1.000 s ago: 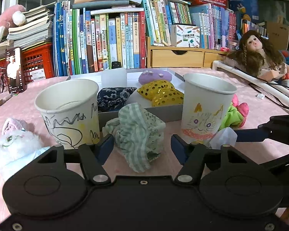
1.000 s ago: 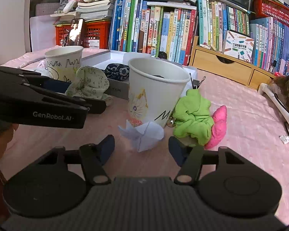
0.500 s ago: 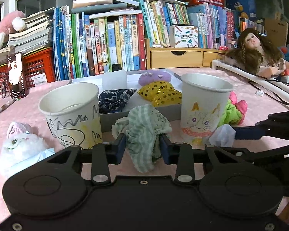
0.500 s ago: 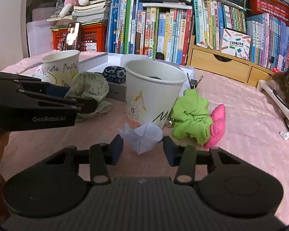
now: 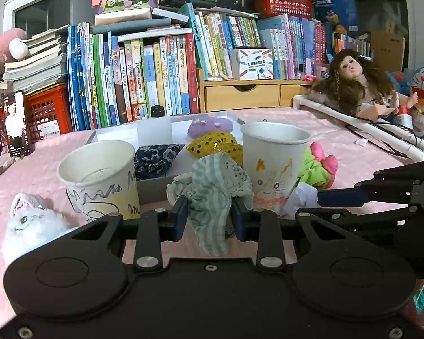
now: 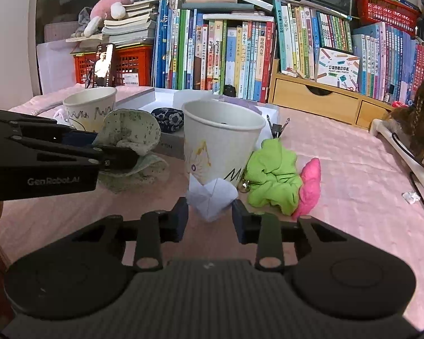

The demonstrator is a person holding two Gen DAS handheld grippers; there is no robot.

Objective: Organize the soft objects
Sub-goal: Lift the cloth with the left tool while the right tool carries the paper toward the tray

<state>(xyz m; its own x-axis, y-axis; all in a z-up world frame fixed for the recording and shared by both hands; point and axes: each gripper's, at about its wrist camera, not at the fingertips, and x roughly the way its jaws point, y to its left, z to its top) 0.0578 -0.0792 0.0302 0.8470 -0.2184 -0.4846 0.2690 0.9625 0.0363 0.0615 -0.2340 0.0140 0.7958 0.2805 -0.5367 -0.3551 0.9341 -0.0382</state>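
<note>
My left gripper [image 5: 210,212] is shut on a green-striped cloth scrunchie [image 5: 212,186], which hangs between its blue pads just above the pink table cover. In the right wrist view the same left gripper [image 6: 127,155] reaches in from the left with the scrunchie [image 6: 130,132] bunched at its tip. My right gripper [image 6: 210,214] is closing; a white folded paper piece [image 6: 212,195] sits between its pads and both touch it. That piece lies against the foot of the cat-drawing paper cup [image 6: 220,147]. A second scribbled cup [image 5: 101,178] stands to the left.
Beside the cat cup lie a lime green scrunchie [image 6: 271,180] and a pink one [image 6: 311,183]. Behind the cups, a grey box [image 5: 152,189] holds dark floral, yellow sequinned and purple pieces. A white plush cat [image 5: 31,223] lies left, a doll [image 5: 353,84] and white pipe [image 5: 381,132] right.
Both grippers went from wide open to closed: the left onto the striped scrunchie, which has risen a little, the right onto the white folded piece.
</note>
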